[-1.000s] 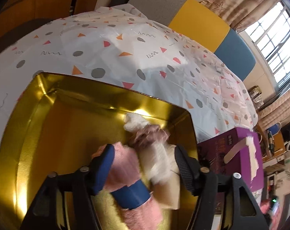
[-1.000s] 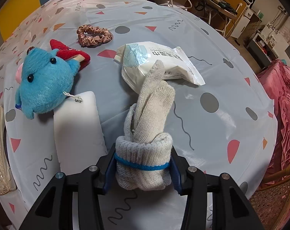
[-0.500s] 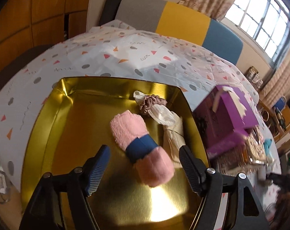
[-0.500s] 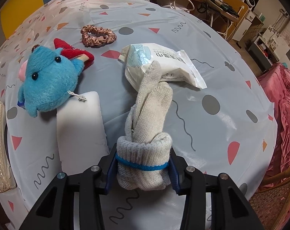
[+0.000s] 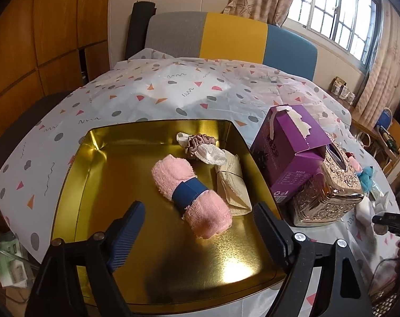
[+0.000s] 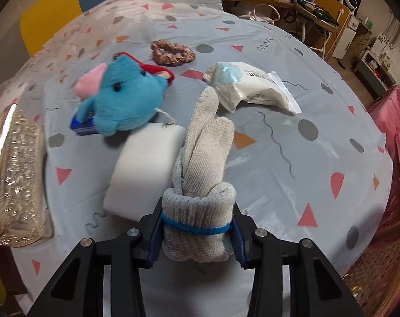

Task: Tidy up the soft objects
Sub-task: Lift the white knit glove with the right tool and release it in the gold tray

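In the left wrist view a gold tray (image 5: 75,174) holds a rolled pink towel (image 5: 189,192) with a blue band, a beige folded cloth (image 5: 233,185) and a mauve scrunchie (image 5: 200,142). My left gripper (image 5: 200,232) is open and empty, above the tray's near part. My right gripper (image 6: 197,235) is shut on a rolled grey knit glove (image 6: 202,185) and holds it above the table. Beyond it lie a blue plush toy (image 6: 126,100), a white sponge block (image 6: 144,166), a brown scrunchie (image 6: 173,52) and a white packet (image 6: 252,87).
A purple tissue box (image 5: 289,153) and an ornate gold box (image 5: 329,192) stand right of the tray; the gold box also shows at the left of the right wrist view (image 6: 15,179). A sofa (image 5: 226,37) is behind the table. A red item (image 6: 160,71) lies behind the plush.
My left gripper has let go of the pink towel, opened and pulled back and up from the tray. My right gripper has lifted and tilted with the glove still held.
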Tool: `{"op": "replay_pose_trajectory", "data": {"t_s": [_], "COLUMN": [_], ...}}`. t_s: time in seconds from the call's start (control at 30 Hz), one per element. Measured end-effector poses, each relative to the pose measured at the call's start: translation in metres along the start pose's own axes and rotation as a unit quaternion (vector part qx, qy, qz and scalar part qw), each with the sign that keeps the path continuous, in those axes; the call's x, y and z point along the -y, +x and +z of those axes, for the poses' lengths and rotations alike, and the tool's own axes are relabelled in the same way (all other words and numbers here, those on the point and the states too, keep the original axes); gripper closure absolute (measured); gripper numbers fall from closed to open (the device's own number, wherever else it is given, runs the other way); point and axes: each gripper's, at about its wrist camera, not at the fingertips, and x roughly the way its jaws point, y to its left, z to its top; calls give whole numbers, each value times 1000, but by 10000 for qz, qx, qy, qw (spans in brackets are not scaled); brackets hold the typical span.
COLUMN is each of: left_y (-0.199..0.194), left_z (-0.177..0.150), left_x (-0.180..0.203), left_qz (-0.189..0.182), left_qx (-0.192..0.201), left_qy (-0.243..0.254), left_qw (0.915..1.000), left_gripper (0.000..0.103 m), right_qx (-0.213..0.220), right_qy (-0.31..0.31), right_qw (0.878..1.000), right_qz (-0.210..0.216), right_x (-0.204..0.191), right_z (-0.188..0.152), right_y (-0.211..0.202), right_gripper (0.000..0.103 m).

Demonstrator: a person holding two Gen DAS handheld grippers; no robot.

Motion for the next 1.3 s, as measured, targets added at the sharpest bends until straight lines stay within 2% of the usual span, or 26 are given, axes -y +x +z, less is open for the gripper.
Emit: {"op": "replay_pose_trajectory", "data": {"t_s": [0.13, 0.33, 0.53, 0.73, 0.87, 1.0, 1.17, 1.23, 1.3], "left_y": [-1, -2, -1, -2, -3, -4, -6, -7, -11], "left_z": [-1, -4, -7, -10, -11, -12, -12, -11, -11], "left_x": [-1, 1, 0, -7, -17, -30, -46, -53, -59], "left_qz": [-10, -29, -64, -13, 66, 184, 339, 397, 467], "left_qx": [3, -19, -66, -84, -93, -106, -69, -55, 4], "left_qy": [-4, 32, 45, -13, -122, -241, -447, -533, -594], "left_qw": [10000, 10000, 9999, 10000, 9999, 9995, 9984, 9978, 9971], "left_gripper": [18, 18, 18, 15, 15, 15, 14, 14, 14], "right_qx": [414, 952, 1282, 1578, 1645, 1557, 1300, 1136, 962], "right_qy": [-2, -218, -873, -1610, -2199, -2847, -3740, -4170, -4522], "right_qw": [9986, 9935, 9844, 9637, 9422, 9128, 8618, 8371, 8187], "right_qz": [322, 583, 833, 1431, 1918, 2480, 3170, 3353, 3405], "right_x": [-4, -23, -75, -156, -213, -267, -318, -333, -343], "right_z": [-8, 13, 47, 74, 74, 57, 9, -20, -45], "right_y": [-22, -54, -74, -93, -106, -120, -138, -140, -137], "right_gripper": [60, 60, 60, 60, 60, 60, 60, 60, 60]}}
